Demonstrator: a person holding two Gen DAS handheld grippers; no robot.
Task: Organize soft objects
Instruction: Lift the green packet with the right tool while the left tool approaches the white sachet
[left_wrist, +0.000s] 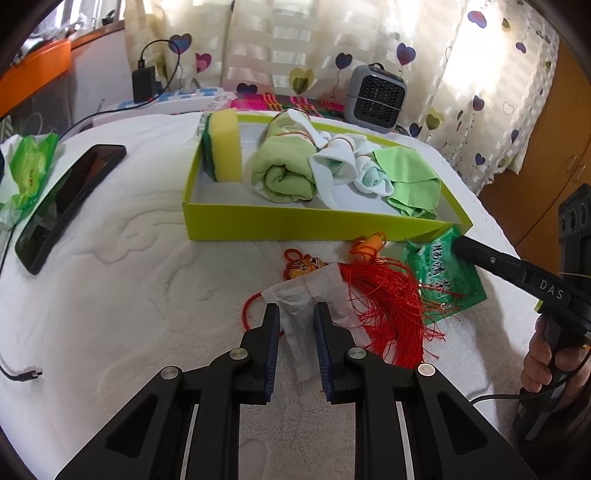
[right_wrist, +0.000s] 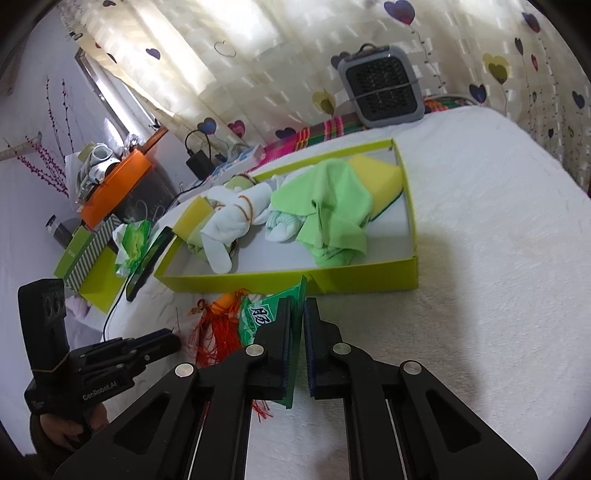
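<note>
The left claw (left_wrist: 295, 317) is sitting low in the centre of the left wrist view, its jaws parted around a strip of white tissue (left_wrist: 310, 291) without visibly pressing it; the tissue is lying on the white bed cover (left_wrist: 129, 240), partly over a red tassel ornament (left_wrist: 384, 295); the right claw (right_wrist: 296, 314), at lower centre of the right wrist view, is pinching a green packet (right_wrist: 258, 317) by its edge, the jaws nearly together on it; the packet is resting just below the near wall of the lime-green box (left_wrist: 295, 225), which is occupying mid-frame; inside the box a yellow sponge (left_wrist: 225, 147) is standing at the left end, beside a rolled green towel (left_wrist: 284, 170), white socks (left_wrist: 340, 162) and a green cloth (left_wrist: 410, 173); a black phone (left_wrist: 70, 199) is lying at the left.
</note>
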